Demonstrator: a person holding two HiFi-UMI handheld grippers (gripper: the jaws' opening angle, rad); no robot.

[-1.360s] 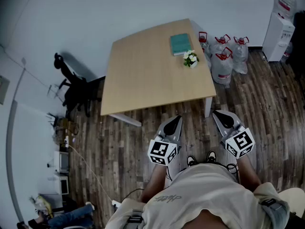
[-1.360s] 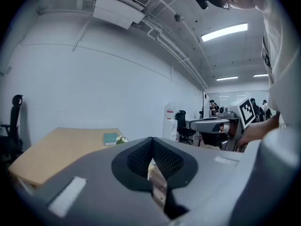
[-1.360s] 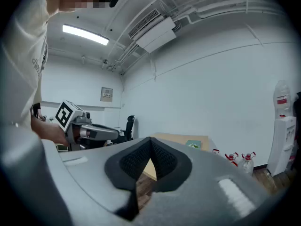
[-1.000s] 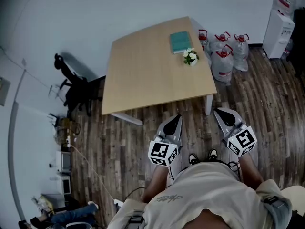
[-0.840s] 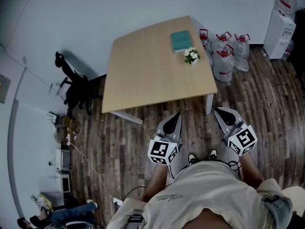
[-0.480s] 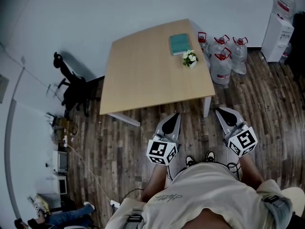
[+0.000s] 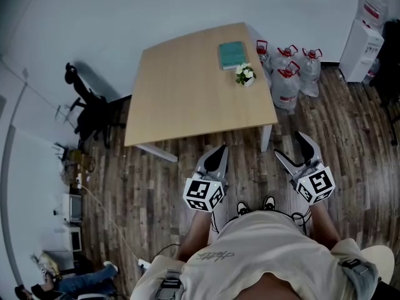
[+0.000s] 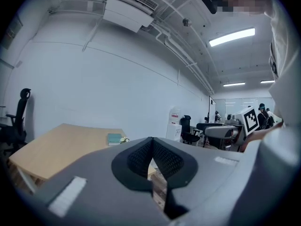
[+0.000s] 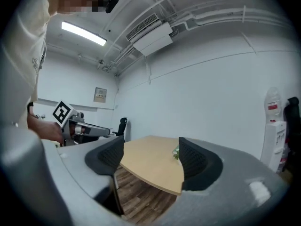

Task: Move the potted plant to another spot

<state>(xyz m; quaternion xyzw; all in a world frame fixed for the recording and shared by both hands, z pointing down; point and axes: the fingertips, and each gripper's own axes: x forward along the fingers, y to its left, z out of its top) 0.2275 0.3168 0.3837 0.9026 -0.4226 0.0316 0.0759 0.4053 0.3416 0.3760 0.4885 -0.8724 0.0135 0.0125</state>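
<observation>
The potted plant (image 7: 245,74), small with white flowers, stands near the far right edge of the light wooden table (image 7: 187,99), just in front of a teal book (image 7: 232,55). Both grippers hang over the floor in front of the table, well short of it. My left gripper (image 7: 220,152) is shut with nothing in it; in the left gripper view (image 8: 152,147) the plant (image 8: 123,139) shows far off. My right gripper (image 7: 292,147) has just been opening and holds nothing. Between its spread jaws (image 9: 150,157) the plant (image 9: 176,152) is seen on the table.
Several large water bottles (image 7: 287,80) stand on the wooden floor right of the table, with a water dispenser (image 7: 359,49) further right. A black office chair (image 7: 84,108) sits left of the table. Boxes and cables lie along the left wall.
The right gripper's jaws have gone from shut to spread wide. Both grippers have stayed in front of the table. The head view has shifted slightly.
</observation>
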